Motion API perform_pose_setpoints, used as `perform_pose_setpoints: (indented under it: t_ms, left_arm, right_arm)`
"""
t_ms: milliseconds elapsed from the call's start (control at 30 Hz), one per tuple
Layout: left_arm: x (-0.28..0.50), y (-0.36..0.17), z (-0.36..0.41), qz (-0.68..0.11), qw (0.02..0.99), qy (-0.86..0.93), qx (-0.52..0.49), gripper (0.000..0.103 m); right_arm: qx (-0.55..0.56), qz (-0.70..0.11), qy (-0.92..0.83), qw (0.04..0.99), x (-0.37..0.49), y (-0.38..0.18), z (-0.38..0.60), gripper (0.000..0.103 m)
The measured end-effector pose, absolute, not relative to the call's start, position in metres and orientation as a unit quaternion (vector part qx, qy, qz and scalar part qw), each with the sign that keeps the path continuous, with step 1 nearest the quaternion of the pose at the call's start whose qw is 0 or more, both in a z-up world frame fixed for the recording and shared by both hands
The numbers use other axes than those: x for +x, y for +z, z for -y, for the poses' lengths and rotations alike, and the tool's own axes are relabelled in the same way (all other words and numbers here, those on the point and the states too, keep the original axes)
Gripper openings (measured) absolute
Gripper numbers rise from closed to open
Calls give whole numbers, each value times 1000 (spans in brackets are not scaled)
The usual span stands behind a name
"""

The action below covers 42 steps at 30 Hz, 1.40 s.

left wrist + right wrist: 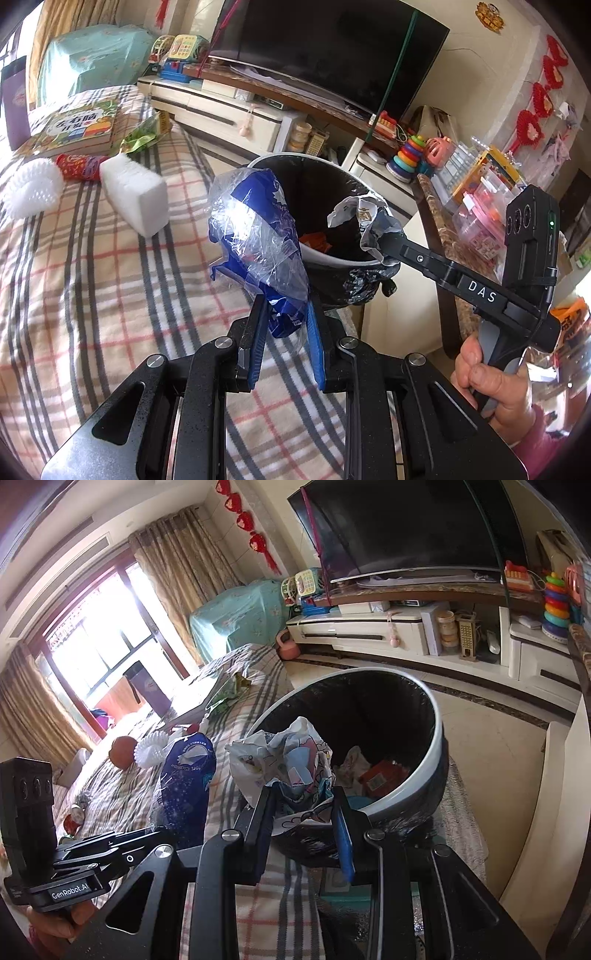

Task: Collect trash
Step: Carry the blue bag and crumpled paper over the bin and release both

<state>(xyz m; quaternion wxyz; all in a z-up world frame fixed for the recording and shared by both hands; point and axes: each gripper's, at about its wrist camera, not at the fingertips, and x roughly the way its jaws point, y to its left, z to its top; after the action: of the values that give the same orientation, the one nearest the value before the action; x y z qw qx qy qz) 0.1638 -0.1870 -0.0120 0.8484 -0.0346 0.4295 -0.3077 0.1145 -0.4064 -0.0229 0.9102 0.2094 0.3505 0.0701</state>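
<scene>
My left gripper [283,314] is shut on a blue and clear plastic bag [258,236], held upright just left of the trash bin [332,262]. The bin has a white rim and a black liner, and holds an orange wrapper [314,242]. My right gripper [304,805] is shut on a crumpled white printed plastic bag [280,760] at the bin's near rim [439,746]. The right gripper's fingers and its crumpled bag [364,225] also show in the left wrist view, over the bin's right rim. The left gripper's blue bag [188,775] shows in the right wrist view.
On the plaid blanket [92,277] lie a white foam block [135,194], a white mesh wrap [31,192], a red wrapper [81,166], a green bag [142,136] and a book [74,127]. A TV [332,51] on a cabinet and toys stand beyond the bin.
</scene>
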Motion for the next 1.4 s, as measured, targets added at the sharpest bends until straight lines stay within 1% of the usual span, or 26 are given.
perform_pose_setpoints:
  t_ms: [533,900,1300,1367,1400]
  left_arm:
    - [189,2,221,-421,845,-330,-28,19]
    - [203,-2,237,-432,836,-337,-26,19]
    - [217,-5,247,-441,832,-336,-23,20]
    - [219,-5,248,-442,831,-336,-24,20]
    - [219,-5,248,-442,831,-336,-24,20]
  right_arm:
    - [207,-347,52,913,125,-18,420,31]
    - [197,-351,42,915,140,-16,429,32]
    - [191,-360,38,912,155,-22,436,31]
    - [191,-360,37,912,156,-22,437,31]
    - [191,-360,37,912,156,-21,438,33]
